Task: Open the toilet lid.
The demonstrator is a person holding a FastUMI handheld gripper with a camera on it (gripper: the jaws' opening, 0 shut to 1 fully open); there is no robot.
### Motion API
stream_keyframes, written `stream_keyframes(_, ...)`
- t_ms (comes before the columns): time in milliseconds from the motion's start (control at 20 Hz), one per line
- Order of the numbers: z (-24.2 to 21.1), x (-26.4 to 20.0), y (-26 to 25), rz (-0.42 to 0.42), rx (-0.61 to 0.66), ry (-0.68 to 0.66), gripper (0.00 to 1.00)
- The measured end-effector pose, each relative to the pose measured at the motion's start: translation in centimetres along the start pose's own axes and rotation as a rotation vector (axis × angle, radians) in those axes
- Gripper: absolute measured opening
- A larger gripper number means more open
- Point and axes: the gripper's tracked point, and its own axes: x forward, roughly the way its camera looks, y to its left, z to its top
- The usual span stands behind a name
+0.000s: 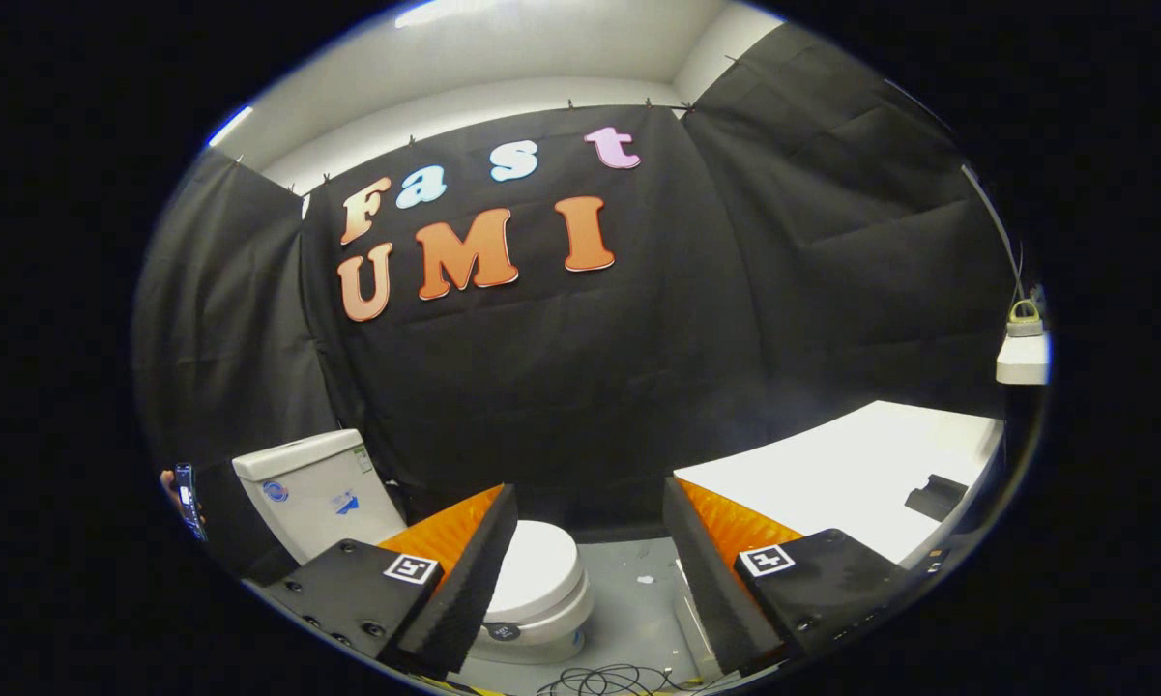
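A white toilet stands on the grey floor, low and beyond my left finger. Its lid lies flat and closed over the bowl, partly hidden by that finger. The white tank rises behind it against the black cloth wall. My gripper hangs well above and short of the toilet, tilted, with both fingers spread wide apart and nothing between them. The left finger overlaps the lid's left side in the view without touching it.
A white table with a small dark object sits beyond the right finger. A white box hangs on the far right wall. Dark cables coil on the floor. A hand holding a phone shows left of the tank.
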Motion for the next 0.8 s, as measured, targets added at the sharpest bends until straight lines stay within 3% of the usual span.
stream_keyframes(400,-0.3,0.1,0.2,-0.027,-0.033,0.024,0.97)
stream_keyframes(800,-1.6,2.6,7.6,0.087,-0.021,0.039,0.97)
